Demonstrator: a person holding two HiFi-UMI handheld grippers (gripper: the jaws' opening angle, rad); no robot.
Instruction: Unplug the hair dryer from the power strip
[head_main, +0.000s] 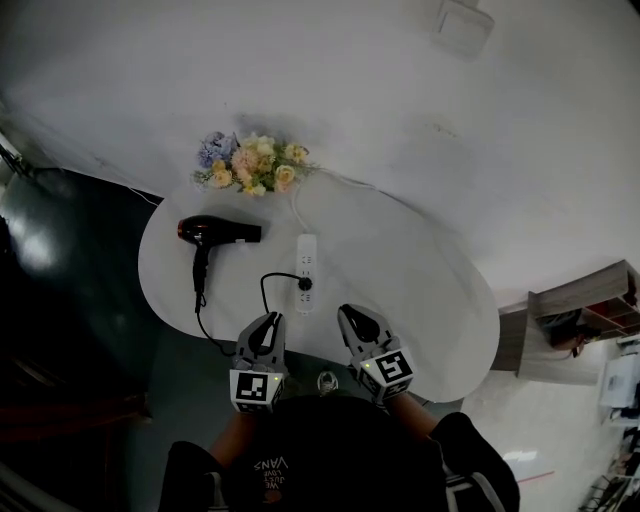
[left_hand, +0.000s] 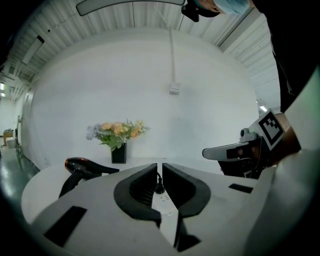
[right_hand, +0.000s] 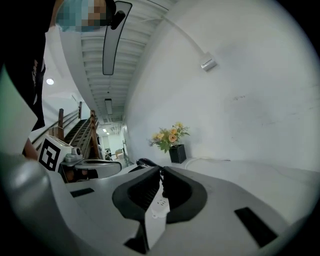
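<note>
a bare studio-like hall: white counter (head_main: 400, 290) against a plain white wall (head_main: 400, 110), flowers (head_main: 250, 166) at the counter's back, glossy dark floor (head_main: 70, 270) beside it.

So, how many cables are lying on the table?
2. A black cable runs from the hair dryer to the power strip, partly hidden behind the left gripper; a white cable leaves the strip's far end, near the flowers.

Just one word reads here: "VANS", in pale letters on the person's black shirt (head_main: 322, 440), upside down from the head view. The smaller lines of print under it are too tiny to read.
</note>
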